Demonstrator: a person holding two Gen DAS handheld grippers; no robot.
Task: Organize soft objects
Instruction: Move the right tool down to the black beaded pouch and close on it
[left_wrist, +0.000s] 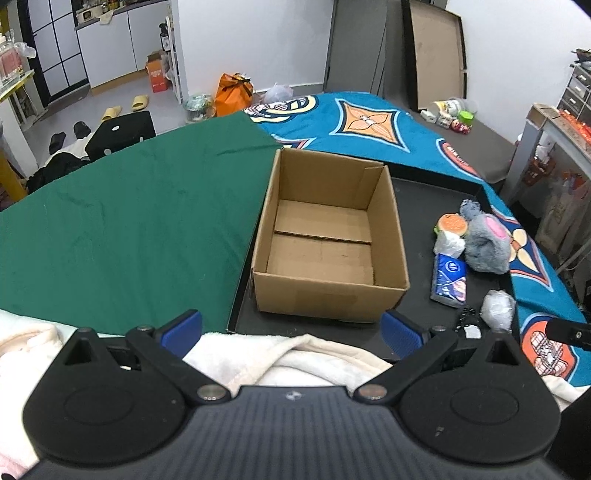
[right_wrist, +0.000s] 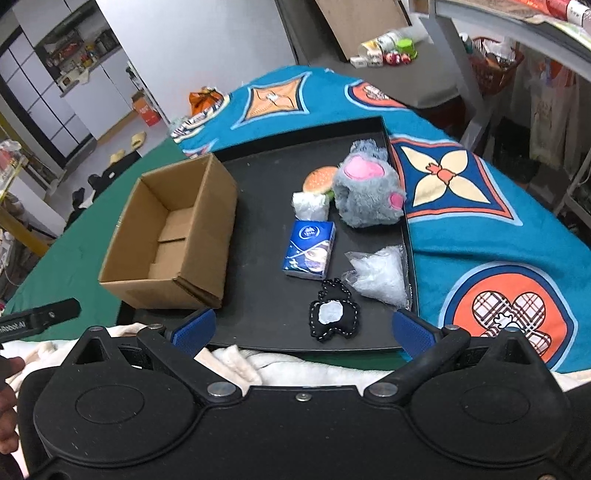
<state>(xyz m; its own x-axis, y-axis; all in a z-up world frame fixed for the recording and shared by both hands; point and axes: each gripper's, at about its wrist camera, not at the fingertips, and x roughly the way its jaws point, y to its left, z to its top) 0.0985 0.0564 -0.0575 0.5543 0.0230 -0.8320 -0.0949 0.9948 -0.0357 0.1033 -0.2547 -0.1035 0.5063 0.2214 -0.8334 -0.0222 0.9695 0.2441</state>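
Holding both my left gripper and right gripper spread wide and empty, I hover over the near edge of the black tray. An open brown cardboard box fills its left side. Along its right edge lie a grey plush paw, a blue tissue pack, a clear crumpled plastic bag and a small black fabric pouch.

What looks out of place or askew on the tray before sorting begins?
Nothing stands out. The cardboard box sits upright and empty on the black tray; the soft items lie loose beside it, unspilled. Both grippers are open, holding nothing.
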